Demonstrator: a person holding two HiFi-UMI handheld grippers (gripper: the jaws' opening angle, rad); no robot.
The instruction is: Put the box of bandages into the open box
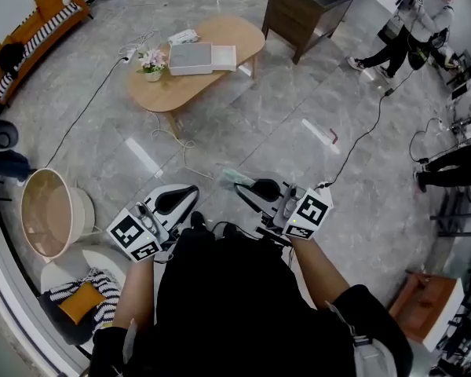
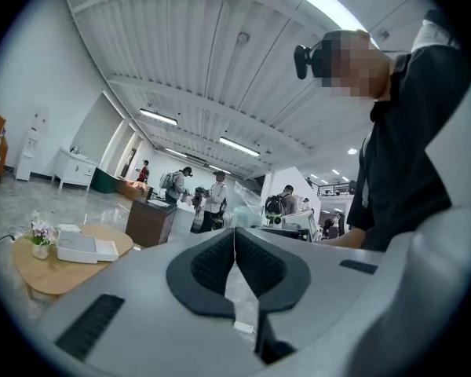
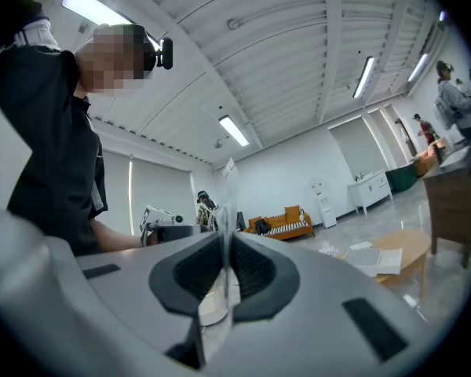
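The open white box (image 1: pixel 190 58) lies on the oval wooden table (image 1: pixel 220 34) far ahead, its lid (image 1: pixel 224 57) beside it; the same box (image 2: pixel 78 247) shows small in the left gripper view and again (image 3: pixel 374 258) in the right gripper view. My right gripper (image 1: pixel 239 184) (image 3: pixel 226 239) is held near my waist, shut on a pale, clear-wrapped bandage packet (image 1: pixel 232 175) whose thin clear edge (image 3: pixel 228 181) sticks up between the pads. My left gripper (image 1: pixel 192 190) (image 2: pixel 234 236) is held beside it, jaws shut with nothing between them.
A small flower pot (image 1: pixel 152 63) stands on the table by the box. A round beige tub (image 1: pixel 49 212), a striped cushion (image 1: pixel 90 293), an orange sofa (image 1: pixel 33 27), a dark cabinet (image 1: pixel 302 8) and floor cables (image 1: pixel 365 136) surround the grey floor. People (image 1: pixel 412 30) stand far right.
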